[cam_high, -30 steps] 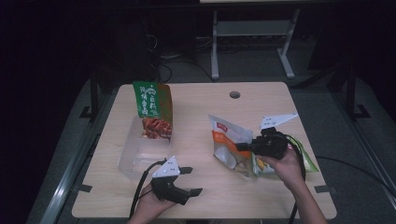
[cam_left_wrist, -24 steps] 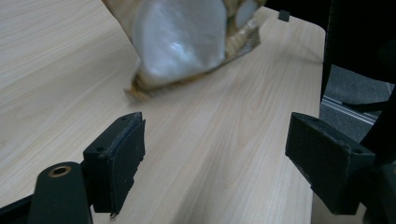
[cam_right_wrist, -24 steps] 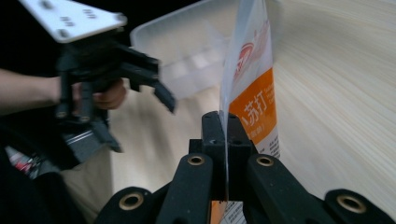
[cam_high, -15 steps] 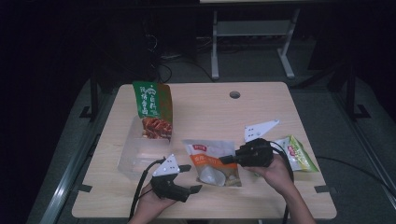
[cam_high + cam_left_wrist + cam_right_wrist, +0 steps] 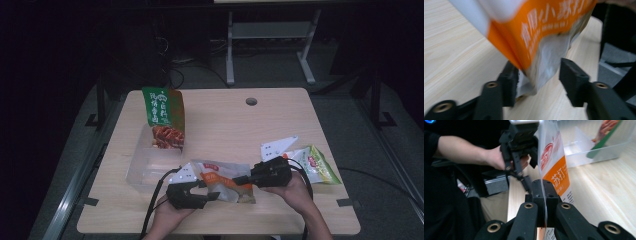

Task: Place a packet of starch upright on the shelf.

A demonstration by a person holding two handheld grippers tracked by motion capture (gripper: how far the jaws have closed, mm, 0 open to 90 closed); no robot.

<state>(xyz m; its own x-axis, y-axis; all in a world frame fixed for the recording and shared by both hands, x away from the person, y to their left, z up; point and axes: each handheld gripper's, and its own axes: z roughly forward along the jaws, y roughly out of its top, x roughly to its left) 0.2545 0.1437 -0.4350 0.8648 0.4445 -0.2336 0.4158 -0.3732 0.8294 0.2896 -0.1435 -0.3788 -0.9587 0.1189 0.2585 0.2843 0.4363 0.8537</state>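
While right gripper (image 5: 244,180) pinched orange bag (image 5: 222,181) tight, bag came from right of clear box (image 5: 150,167) to just beside it, near table's front edge. Left gripper (image 5: 212,192) jaws just closing round bag's end, not squeezing yet. Hand-over looked near.

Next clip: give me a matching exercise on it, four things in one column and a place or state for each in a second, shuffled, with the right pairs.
Things
1. orange and white bag
2. green and red bag
3. yellow-green packet
4. clear plastic bin

Places or states
A. lying on the table at the right, behind the right hand
B. standing in the bin's far end
C. pinched in the right gripper, its other end between the left gripper jaws
D. sitting on the table's left half

Pairs: 1-C, 2-B, 3-A, 4-D
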